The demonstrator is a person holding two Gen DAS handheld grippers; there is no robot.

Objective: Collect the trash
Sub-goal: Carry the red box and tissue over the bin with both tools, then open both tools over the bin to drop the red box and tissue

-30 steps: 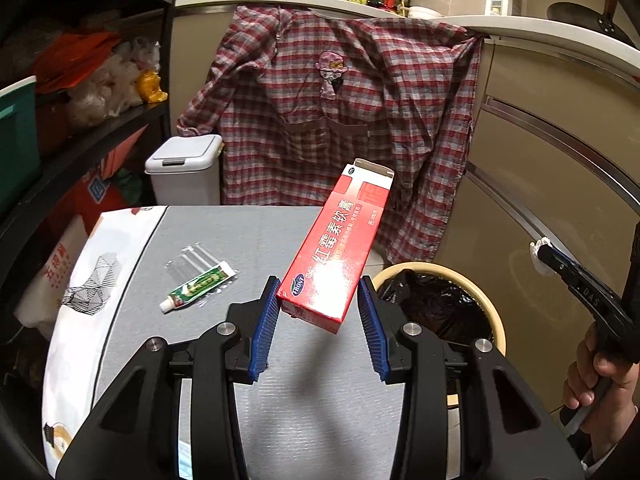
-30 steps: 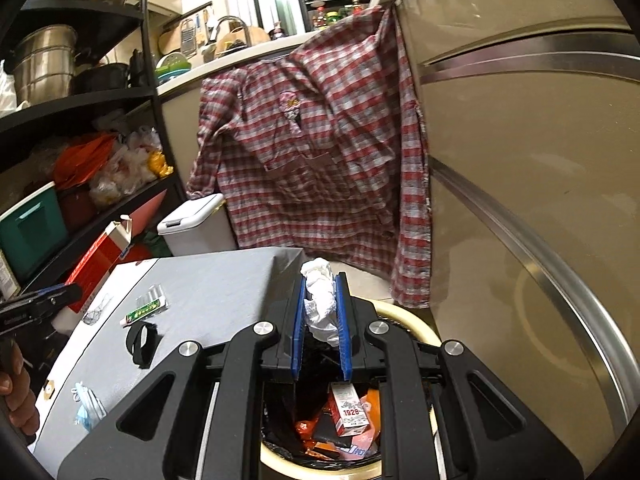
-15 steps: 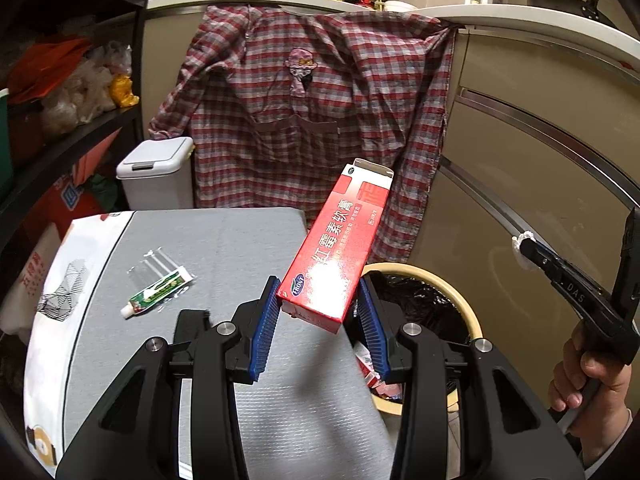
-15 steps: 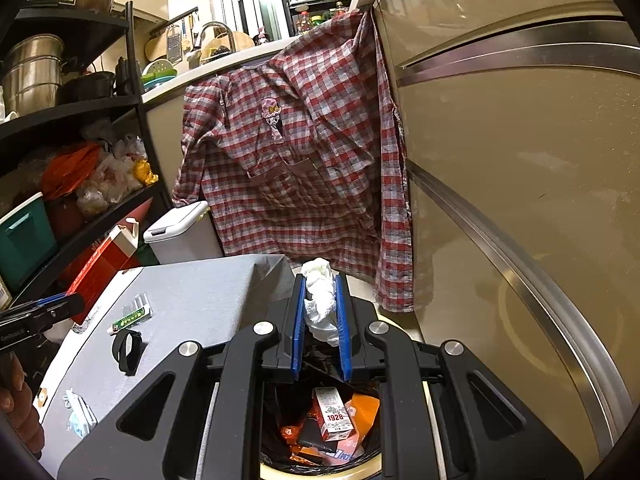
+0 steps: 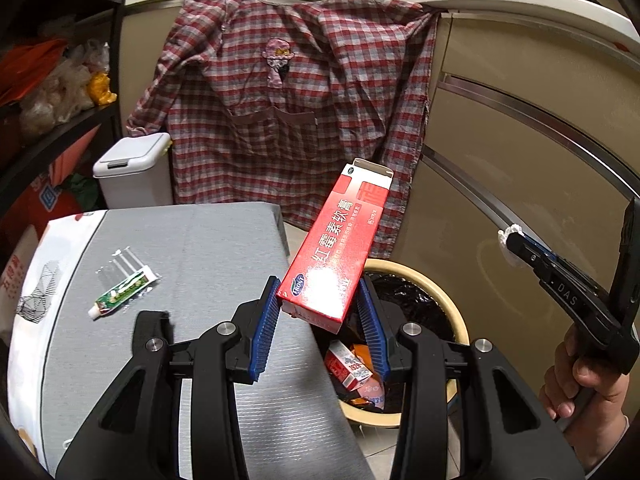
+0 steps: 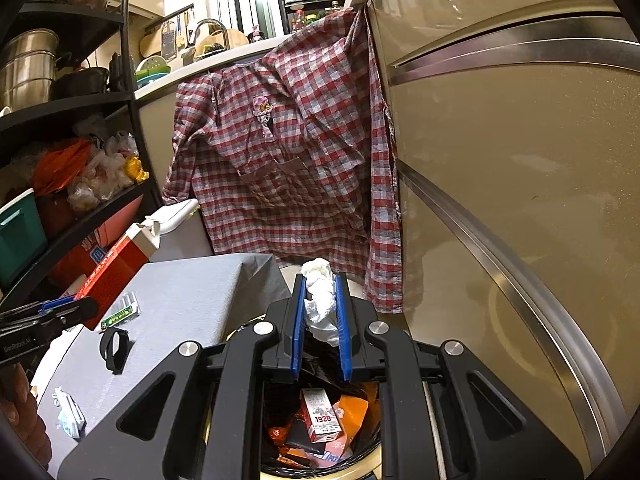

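L wrist: grey table (image 5: 208, 240) in kitchen, plaid shirt (image 5: 296, 92) hung on counter. 1 ointment tube (image 5: 120, 292), 1 black strap (image 5: 150, 326) on table. Left gripper (image 5: 318, 320) partly open, clamps 1 red box (image 5: 340, 240) at bin (image 5: 452, 320) edge.

R wrist: right gripper (image 6: 321, 320) nearly closed, pinching 1 white tissue (image 6: 320, 300) over bin; several wrappers inside.

left gripper (image 5: 318, 322) clamps a red box (image 5: 334, 246), tilted up over the table (image 5: 224, 248) edge by the bin (image 5: 452, 312). small tube (image 5: 124, 290) lies on the table.
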